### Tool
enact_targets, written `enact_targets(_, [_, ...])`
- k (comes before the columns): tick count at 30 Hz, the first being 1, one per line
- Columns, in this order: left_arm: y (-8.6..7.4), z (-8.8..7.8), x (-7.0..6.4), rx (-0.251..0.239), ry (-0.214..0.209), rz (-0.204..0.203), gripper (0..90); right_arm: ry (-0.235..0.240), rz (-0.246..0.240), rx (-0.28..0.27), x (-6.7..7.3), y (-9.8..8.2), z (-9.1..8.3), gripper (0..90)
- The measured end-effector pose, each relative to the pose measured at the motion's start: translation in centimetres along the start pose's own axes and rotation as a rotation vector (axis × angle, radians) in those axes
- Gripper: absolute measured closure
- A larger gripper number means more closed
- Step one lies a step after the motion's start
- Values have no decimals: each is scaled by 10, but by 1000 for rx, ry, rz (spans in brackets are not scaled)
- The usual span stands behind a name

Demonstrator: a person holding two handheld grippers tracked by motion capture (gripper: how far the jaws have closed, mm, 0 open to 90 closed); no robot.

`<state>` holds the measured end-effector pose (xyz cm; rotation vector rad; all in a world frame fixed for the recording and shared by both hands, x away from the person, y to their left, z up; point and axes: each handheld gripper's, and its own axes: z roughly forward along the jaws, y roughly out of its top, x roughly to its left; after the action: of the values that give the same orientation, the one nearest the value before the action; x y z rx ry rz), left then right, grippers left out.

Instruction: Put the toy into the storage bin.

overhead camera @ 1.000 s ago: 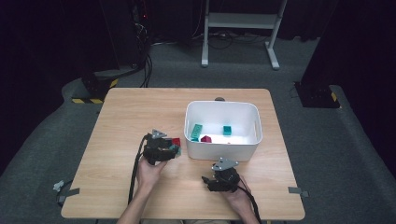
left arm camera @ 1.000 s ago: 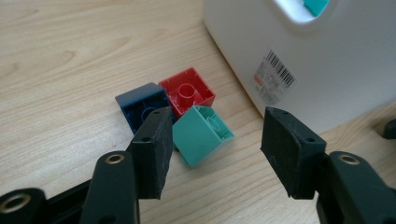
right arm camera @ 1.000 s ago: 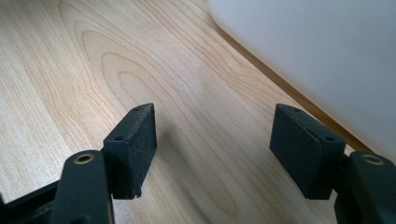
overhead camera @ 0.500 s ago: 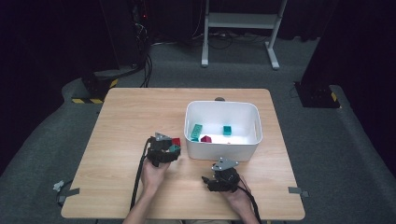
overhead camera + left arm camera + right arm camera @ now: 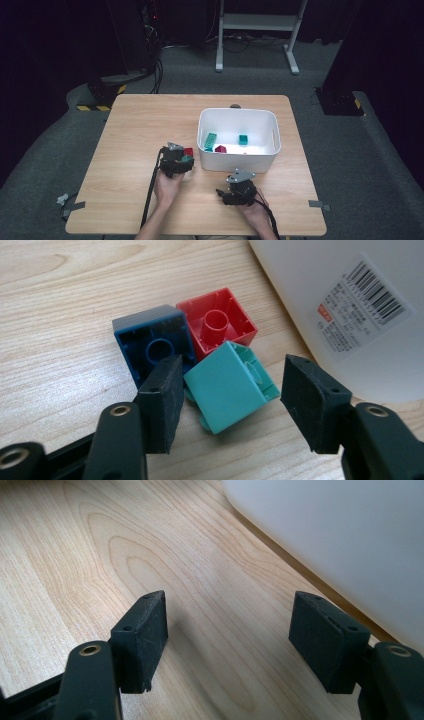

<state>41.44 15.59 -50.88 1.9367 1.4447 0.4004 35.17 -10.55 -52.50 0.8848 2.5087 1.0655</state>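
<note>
Left hand-held gripper (image 5: pixel 227 390) — astride (untouched, seemingly) teal block (image 5: pixel 227 387)

The high view is bright on the wooden surface (image 5: pixel 145 130) and falls off to near black around it, with fine detail soft. Both gripper views are evenly lit and free of motion blur. In the left gripper view, the teal block (image 5: pixel 227 385) between the jaws is sharp and casts a short soft shadow. The white bin (image 5: pixel 345 535) beyond the jaws looks pale, slightly washed out.
</note>
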Motion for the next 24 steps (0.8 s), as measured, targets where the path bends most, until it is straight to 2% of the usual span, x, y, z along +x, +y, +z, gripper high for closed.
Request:
enact_targets(4, [0, 1, 0, -1, -4, -8, 427, 0, 0, 0, 0, 0, 0, 316])
enact_targets(8, [-1, 0, -2, 8, -3, 0, 463, 0, 0, 0, 0, 0, 0, 316])
enact_targets(15, [-2, 1, -2, 9, -5, -1, 469, 1, 0, 1, 0, 0, 0, 316])
enact_targets(24, [0, 4, 0, -6, 1, -26, 437, 1, 0, 1, 0, 0, 0, 316])
